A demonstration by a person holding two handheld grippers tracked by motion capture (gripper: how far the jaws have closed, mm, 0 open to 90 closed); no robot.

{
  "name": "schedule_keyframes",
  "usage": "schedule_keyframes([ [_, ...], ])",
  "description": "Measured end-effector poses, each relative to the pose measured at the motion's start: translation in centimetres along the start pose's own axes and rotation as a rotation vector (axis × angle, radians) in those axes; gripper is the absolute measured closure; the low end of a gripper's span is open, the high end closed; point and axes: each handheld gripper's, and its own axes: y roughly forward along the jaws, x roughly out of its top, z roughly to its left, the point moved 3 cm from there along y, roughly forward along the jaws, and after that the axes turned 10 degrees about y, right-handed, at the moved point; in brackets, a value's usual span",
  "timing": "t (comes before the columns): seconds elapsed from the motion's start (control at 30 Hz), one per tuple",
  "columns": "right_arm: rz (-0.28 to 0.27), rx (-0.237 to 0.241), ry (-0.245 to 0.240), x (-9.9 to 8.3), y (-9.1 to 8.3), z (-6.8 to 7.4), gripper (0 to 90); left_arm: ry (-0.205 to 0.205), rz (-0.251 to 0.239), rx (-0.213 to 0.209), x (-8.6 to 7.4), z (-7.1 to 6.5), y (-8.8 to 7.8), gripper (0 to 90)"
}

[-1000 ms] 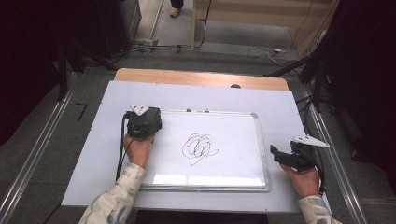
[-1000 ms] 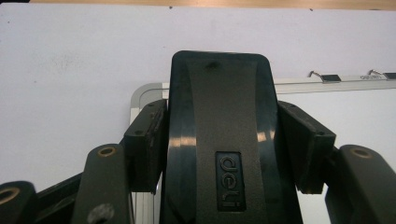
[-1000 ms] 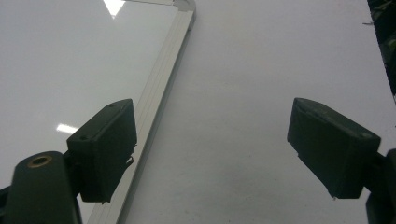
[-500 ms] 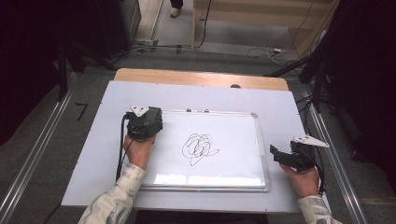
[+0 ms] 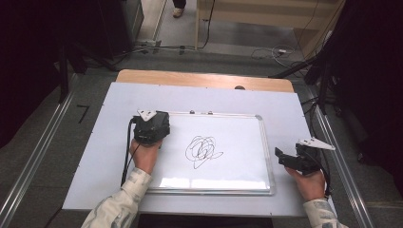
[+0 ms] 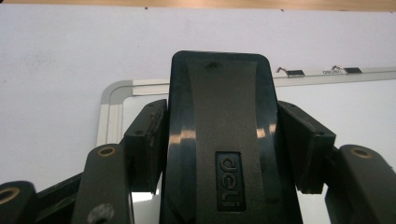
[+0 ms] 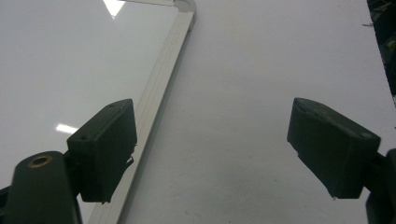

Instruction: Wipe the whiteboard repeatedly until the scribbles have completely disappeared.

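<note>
Meanwhile left tool (image 5: 152, 124) has edged its eraser (image 6: 219, 140) slightly forward.

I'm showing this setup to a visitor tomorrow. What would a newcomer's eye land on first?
First the black scribble in the middle of the whiteboard, which lies on a pale sheet covering the table. Next, the left tongs at the board's upper left corner, shut on a black board eraser. The right tongs hang open just off the board's right edge, holding nothing.
</note>
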Motion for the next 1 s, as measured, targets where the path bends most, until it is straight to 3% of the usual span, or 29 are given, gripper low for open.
schedule_keyframes([
  [1.0, -0.003, 0.003, -0.010, 0.0, 0.0, 0.2, 14.2, 0.051, 0.042, -0.064, -1.2, -4.2, 0.9, 39.5],
])
